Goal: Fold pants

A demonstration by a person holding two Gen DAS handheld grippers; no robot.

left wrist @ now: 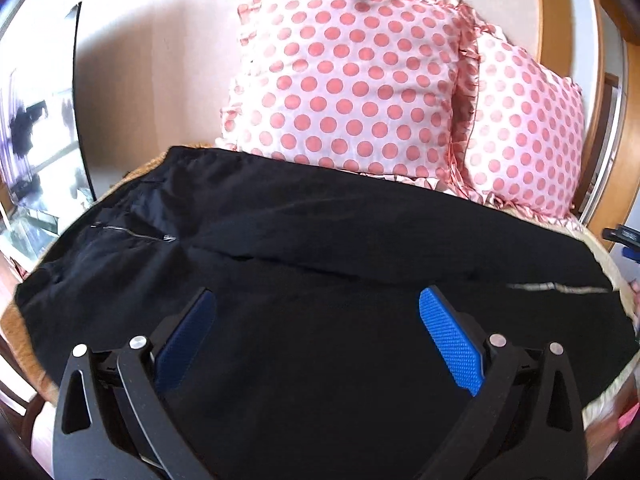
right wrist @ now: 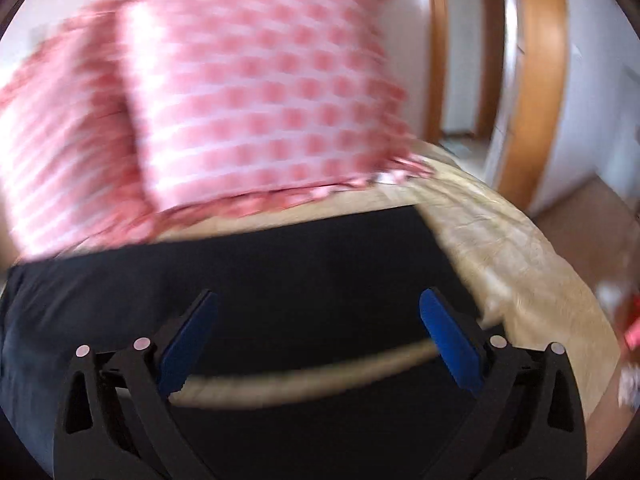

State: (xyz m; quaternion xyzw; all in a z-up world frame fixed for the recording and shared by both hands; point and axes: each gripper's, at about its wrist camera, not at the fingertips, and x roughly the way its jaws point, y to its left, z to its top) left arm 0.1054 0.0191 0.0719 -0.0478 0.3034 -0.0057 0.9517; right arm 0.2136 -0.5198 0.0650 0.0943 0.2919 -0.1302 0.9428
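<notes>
I am holding my left gripper [left wrist: 318, 300] wide apart above the black pants [left wrist: 320, 264], which are lying spread across the beige bedspread [right wrist: 500, 240] in front of two pink polka-dot pillows [left wrist: 352, 80]. My right gripper [right wrist: 318, 300] is also gaping wide over the pants, gripping nothing, though that view is blurring.

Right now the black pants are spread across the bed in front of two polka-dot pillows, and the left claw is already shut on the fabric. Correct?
Not quite. The left claw is open, jaws wide apart above the black pants, gripping nothing; the left wrist view shows it. The pants are indeed spread across the bed in front of the two polka-dot pillows.
</notes>
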